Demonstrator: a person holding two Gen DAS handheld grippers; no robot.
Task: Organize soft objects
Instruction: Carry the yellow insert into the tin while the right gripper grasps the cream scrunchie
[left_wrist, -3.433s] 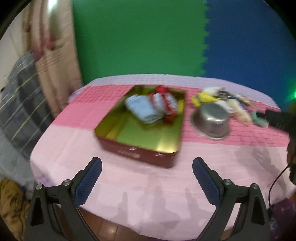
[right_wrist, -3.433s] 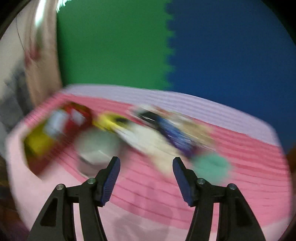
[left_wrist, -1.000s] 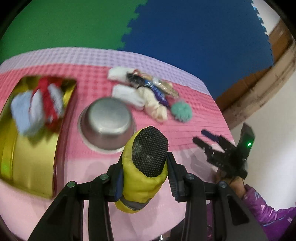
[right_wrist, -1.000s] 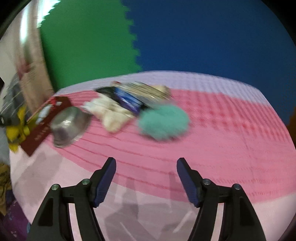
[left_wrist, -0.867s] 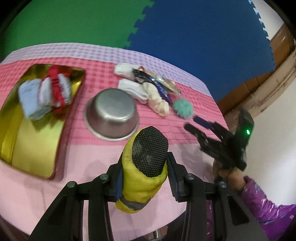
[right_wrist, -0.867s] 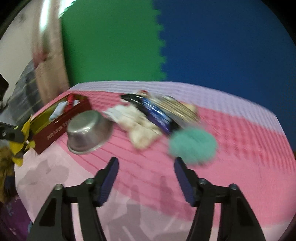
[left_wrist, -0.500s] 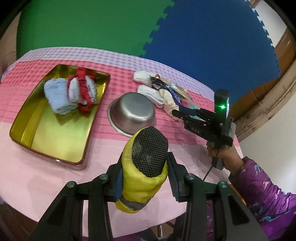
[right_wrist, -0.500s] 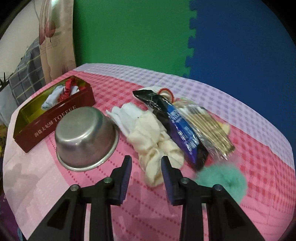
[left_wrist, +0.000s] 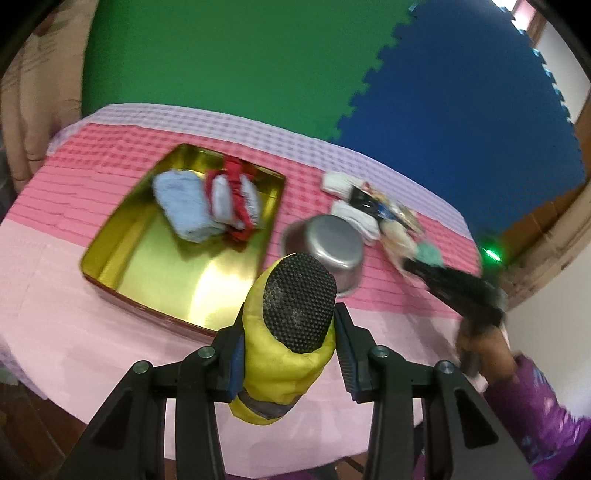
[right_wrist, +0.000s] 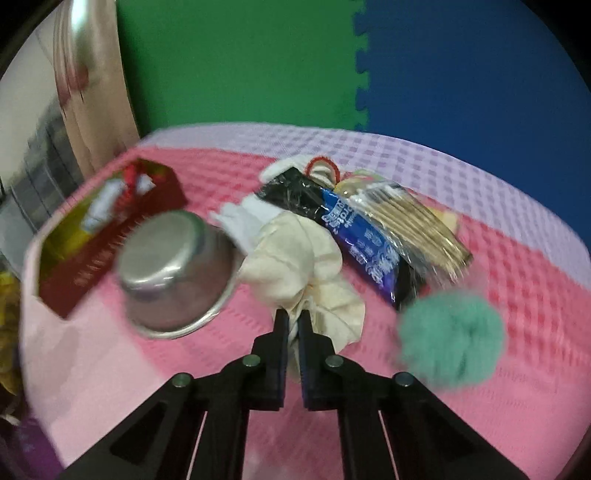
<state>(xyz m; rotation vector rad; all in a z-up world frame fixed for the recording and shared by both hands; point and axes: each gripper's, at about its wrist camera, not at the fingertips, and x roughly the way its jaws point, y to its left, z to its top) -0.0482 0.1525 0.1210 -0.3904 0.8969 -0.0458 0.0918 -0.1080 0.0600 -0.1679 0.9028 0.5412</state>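
My left gripper (left_wrist: 290, 354) is shut on a yellow soft object with a black dotted sole (left_wrist: 286, 343), held above the table's near edge, short of the gold tin tray (left_wrist: 155, 280). The tray holds a light blue cloth (left_wrist: 186, 210) and a red-and-white item (left_wrist: 236, 197). My right gripper (right_wrist: 293, 325) is shut on a cream scrunchie (right_wrist: 303, 258) lying on the pink cloth. A teal fluffy scrunchie (right_wrist: 452, 338) lies to its right, a white sock (right_wrist: 247, 218) behind it.
An upturned steel bowl (right_wrist: 173, 269) stands between the tray (right_wrist: 85, 240) and the pile. A blue-black snack packet (right_wrist: 354, 229) and a clear packet of sticks (right_wrist: 413, 221) lie behind the cream scrunchie. The bowl (left_wrist: 325, 251) is beyond the left gripper.
My right gripper has moved in and closed on the cream scrunchie. My left gripper has swung left with the yellow object, bringing the tray nearer its centre.
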